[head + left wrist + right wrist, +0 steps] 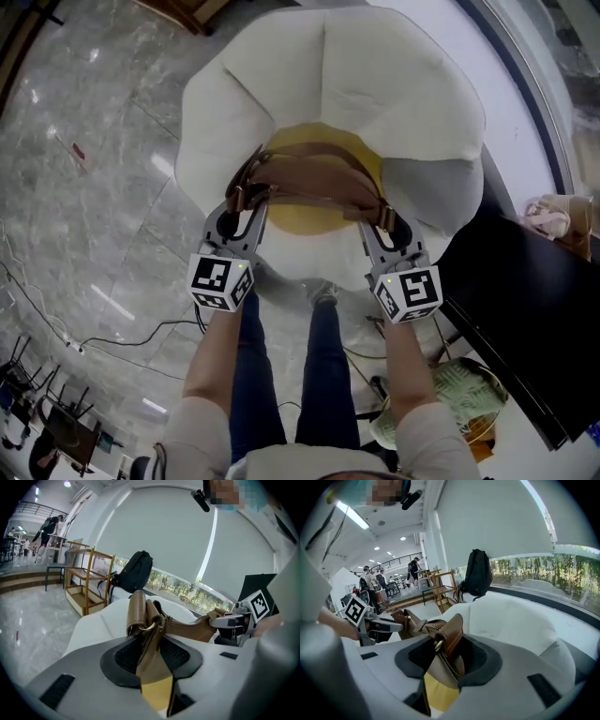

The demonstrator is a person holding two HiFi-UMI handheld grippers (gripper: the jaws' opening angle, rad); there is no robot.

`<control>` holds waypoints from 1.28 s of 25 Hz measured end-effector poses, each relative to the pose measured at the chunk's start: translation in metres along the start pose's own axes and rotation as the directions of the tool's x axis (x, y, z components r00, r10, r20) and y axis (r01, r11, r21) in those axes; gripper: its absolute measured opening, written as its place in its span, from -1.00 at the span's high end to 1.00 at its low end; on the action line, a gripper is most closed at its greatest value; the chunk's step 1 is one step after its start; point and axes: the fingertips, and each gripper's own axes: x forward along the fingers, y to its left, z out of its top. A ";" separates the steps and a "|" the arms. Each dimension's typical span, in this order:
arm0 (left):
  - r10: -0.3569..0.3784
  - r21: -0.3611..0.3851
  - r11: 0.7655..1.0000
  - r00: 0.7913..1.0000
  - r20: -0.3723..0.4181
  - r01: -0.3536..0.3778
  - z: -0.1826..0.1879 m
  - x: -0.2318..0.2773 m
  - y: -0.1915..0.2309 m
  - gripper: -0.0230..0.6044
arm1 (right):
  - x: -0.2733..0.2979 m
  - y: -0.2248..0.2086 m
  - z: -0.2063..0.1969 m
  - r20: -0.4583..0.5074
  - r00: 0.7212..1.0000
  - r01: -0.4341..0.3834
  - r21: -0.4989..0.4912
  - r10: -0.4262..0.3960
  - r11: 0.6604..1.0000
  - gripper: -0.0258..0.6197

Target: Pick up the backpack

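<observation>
A yellow backpack (pixel 302 218) with brown leather straps (pixel 314 178) hangs over a white cushioned seat (pixel 403 103), held up at both ends. My left gripper (pixel 246 199) is shut on the left strap end with its brass ring (pixel 146 626). In the left gripper view the strap (pixel 137 613) runs between the pads of the left gripper (pixel 150 637). My right gripper (pixel 375 220) is shut on the right strap end. In the right gripper view the strap (pixel 451 632) and its ring sit clamped in the right gripper (pixel 447 651). Yellow fabric (pixel 438 693) hangs below the jaws.
A black table (pixel 525 309) stands at the right with a pink cloth (pixel 553 217) on it. A black backpack (pixel 136 571) rests on the window ledge behind the seat. A wooden shelf (pixel 86 581) stands on the marble floor. Cables (pixel 122 342) lie on the floor near the person's legs.
</observation>
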 end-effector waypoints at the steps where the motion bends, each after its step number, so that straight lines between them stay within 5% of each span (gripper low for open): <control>1: -0.010 0.016 1.000 1.000 0.002 0.009 0.012 -0.007 -0.008 0.47 | -0.011 0.001 0.010 0.011 1.000 0.008 0.011 -0.008 1.000 0.39; 15: -0.079 0.114 0.991 0.997 0.023 0.076 0.185 -0.113 -0.099 0.47 | -0.144 0.029 0.181 0.149 0.981 0.120 0.046 -0.125 0.992 0.39; 32: -0.104 0.170 0.982 0.985 0.136 0.080 0.294 -0.184 -0.164 0.47 | -0.238 0.047 0.292 0.297 0.942 0.160 0.009 -0.155 0.987 0.39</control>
